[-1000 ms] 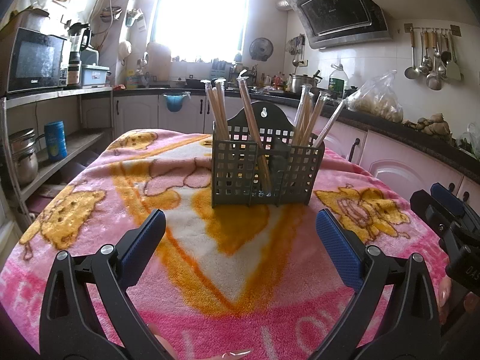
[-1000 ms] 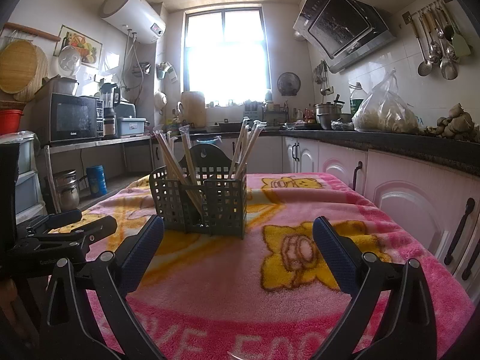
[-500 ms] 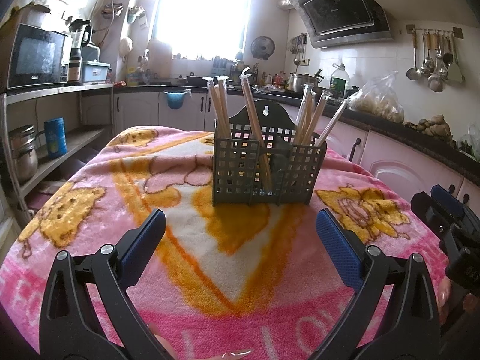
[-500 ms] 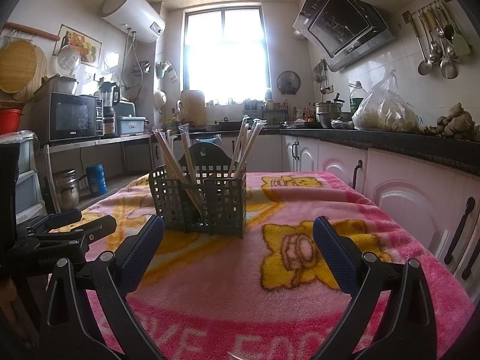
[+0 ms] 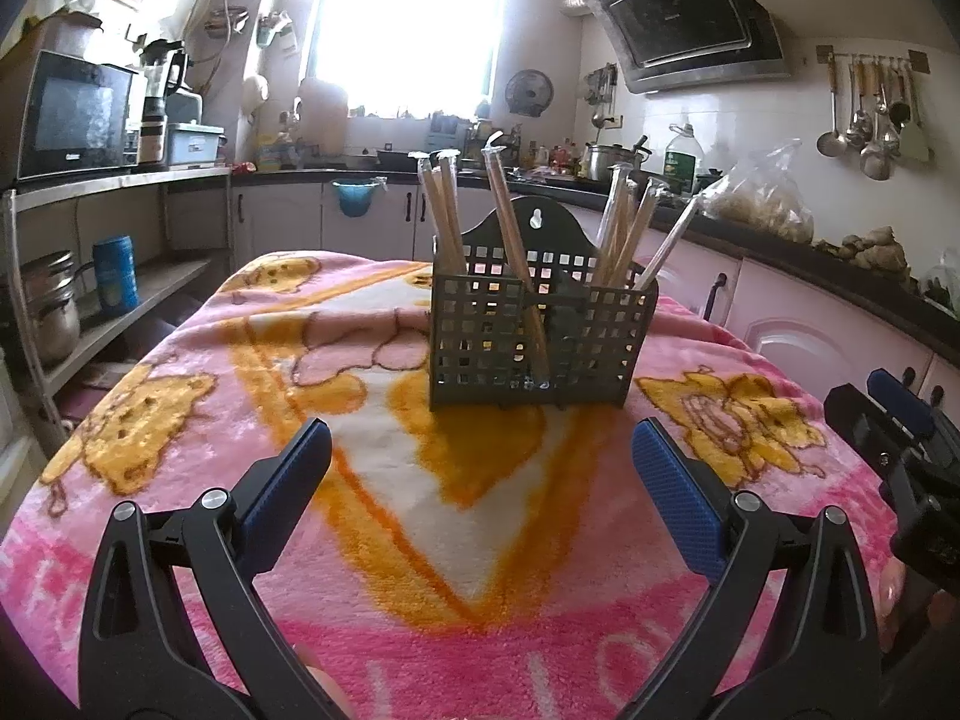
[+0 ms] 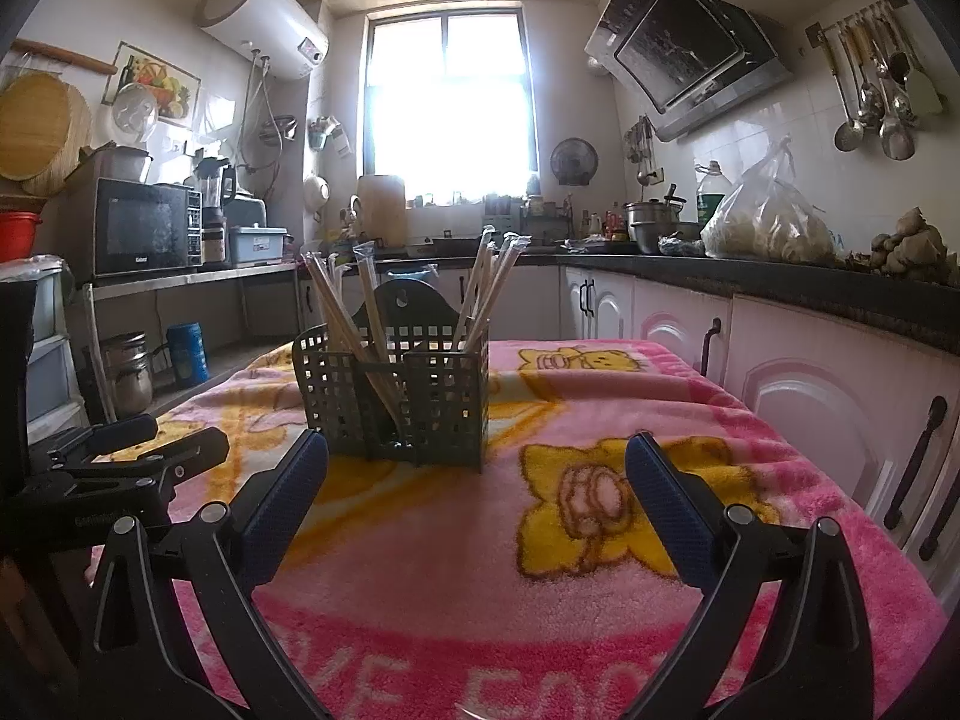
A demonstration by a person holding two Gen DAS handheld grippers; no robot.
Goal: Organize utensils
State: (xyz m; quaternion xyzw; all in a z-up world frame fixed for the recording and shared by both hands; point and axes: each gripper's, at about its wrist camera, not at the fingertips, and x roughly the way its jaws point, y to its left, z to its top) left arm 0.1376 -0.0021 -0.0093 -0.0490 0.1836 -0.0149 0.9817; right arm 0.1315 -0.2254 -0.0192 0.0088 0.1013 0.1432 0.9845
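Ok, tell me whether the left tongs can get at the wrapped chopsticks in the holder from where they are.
Probably yes. The left tongs are open and point at the holder, with only bare blanket between, and the chopsticks stick up well above its rim.

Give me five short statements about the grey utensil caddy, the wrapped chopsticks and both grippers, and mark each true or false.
1. The grey perforated plastic caddy stands upright on the pink cartoon-print blanket. True.
2. The left gripper is shut on a chopstick. False: it is open and holds nothing.
3. The plastic-wrapped wooden chopsticks lean inside the caddy. True.
4. The right gripper is touching the caddy. False: it is open, short of it.
5. Loose chopsticks lie on the blanket. False: none show there.
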